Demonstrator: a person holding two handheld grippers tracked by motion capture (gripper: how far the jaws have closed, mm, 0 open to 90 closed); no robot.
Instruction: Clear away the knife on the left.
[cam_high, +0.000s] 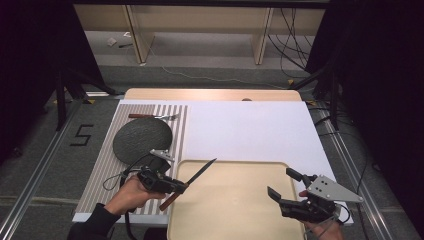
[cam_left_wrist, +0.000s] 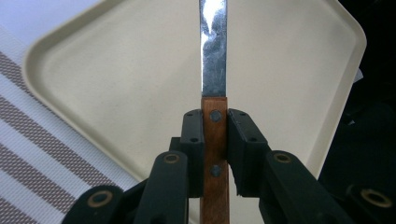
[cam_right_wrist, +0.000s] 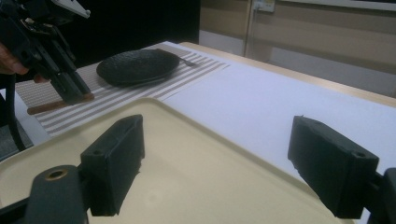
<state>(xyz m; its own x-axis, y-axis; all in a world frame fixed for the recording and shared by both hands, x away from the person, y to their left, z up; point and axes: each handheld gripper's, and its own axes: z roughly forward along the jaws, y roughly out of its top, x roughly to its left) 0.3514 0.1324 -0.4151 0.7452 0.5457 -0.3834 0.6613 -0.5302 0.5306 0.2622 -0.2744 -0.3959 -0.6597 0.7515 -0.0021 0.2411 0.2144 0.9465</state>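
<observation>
High view had the left tongs (cam_high: 181, 188) pinching the knife (cam_high: 192, 181) over the tray's (cam_high: 235, 210) left edge, not yet set down; right tongs (cam_high: 282, 185) spread, idle.

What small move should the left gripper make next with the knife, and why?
Probably carry the knife toward the striped mat beside the dark plate. The left gripper grips its wooden handle over the tray edge, and a fork already lies on the mat.
</observation>
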